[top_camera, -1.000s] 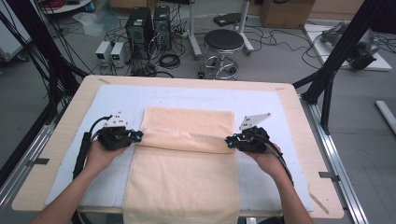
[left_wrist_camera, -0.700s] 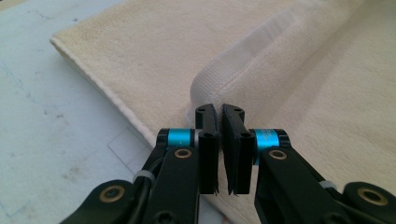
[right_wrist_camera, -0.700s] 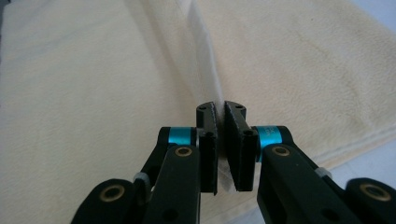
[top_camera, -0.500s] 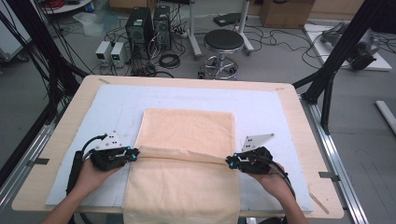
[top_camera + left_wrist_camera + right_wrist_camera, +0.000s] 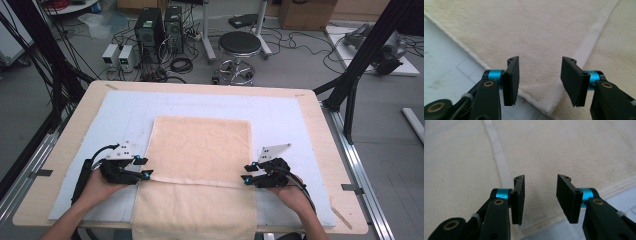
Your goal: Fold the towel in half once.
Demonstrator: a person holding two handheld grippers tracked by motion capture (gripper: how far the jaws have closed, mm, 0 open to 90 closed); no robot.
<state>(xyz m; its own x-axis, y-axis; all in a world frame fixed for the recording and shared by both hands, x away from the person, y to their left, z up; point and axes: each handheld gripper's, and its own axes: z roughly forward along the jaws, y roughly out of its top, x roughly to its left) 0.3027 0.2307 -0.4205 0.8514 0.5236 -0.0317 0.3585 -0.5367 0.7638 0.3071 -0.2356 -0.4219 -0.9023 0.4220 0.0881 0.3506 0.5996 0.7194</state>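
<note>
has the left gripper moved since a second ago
Yes. The left gripper has come toward the near edge of the table, drawing the towel's folded edge with it, and its jaws have just been opening, releasing it.

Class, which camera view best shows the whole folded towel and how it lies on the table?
The high view: it shows the towel whole, its folded-over layer ending at a hem between the left gripper and right gripper, the near end hanging over the table edge. The two gripper views give close-ups of the hem corners between open jaws.
</note>
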